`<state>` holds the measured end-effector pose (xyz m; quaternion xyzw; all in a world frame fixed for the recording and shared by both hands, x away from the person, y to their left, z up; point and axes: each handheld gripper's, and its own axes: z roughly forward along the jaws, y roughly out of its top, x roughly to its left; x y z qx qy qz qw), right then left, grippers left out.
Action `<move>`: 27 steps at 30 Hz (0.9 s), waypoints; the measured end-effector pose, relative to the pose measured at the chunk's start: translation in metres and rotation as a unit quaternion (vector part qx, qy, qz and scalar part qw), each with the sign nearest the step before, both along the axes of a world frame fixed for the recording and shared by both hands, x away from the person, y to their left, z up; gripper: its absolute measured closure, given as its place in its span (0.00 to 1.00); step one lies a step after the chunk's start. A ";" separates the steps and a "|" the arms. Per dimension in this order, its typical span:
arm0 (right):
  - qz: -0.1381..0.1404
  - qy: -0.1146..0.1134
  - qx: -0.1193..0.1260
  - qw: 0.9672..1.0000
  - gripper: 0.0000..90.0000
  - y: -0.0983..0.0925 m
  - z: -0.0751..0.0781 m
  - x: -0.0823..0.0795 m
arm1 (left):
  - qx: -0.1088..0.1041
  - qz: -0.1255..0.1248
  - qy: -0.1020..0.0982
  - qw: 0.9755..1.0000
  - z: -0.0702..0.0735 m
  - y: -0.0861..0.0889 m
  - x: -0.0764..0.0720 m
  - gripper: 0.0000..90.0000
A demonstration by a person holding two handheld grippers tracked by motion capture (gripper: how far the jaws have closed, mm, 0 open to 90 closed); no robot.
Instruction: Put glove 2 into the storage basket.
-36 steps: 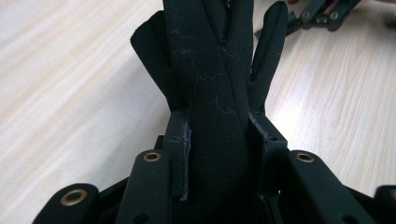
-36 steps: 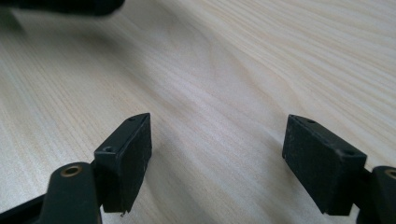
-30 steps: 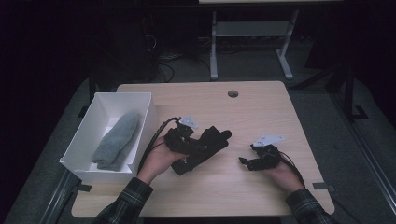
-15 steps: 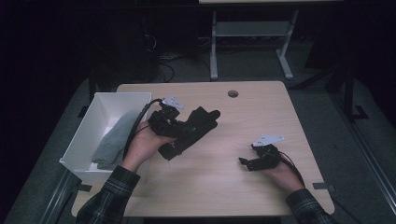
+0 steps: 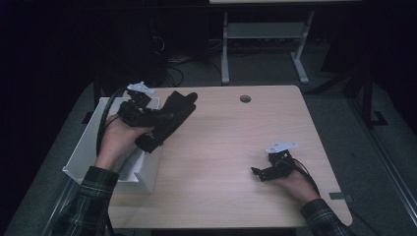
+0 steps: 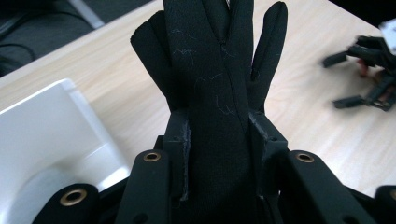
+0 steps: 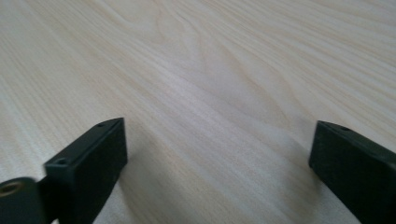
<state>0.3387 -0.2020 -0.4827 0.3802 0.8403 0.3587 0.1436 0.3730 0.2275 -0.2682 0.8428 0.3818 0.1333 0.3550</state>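
Left gripper [image 5: 147, 117] carries black glove [image 5: 169, 118], at white bin's [image 5: 81, 162] near rim.
Jaws clamped on the glove, fingers pointing forward past them; right gripper [image 5: 258, 172] well apart on tabletop [image 5: 221, 147], jaws just opened wide, empty.

Bare bench [image 5: 221, 147] lies open between the two hands; the white bin [image 5: 147, 172] walls off its left edge, and a small round hole [image 5: 245, 99] sits near the far edge

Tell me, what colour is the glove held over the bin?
Black, plain all over. The glove shows best in the left gripper view, clamped upright between the fingers.
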 end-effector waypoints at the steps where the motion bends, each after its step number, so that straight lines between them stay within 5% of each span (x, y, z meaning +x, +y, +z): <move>1: -0.001 0.000 -0.004 1.000 0.03 0.000 0.000 0.000 | -0.002 0.007 -0.001 1.000 0.001 0.006 0.000 0.71; 13: 0.002 0.002 -0.003 1.000 0.03 0.000 0.000 0.000 | -0.011 0.091 -0.002 0.996 -0.001 0.072 -0.003 0.71; 27: 0.002 0.003 -0.003 1.000 0.03 0.000 0.000 0.001 | -0.008 0.156 0.031 0.987 -0.047 0.110 0.003 0.71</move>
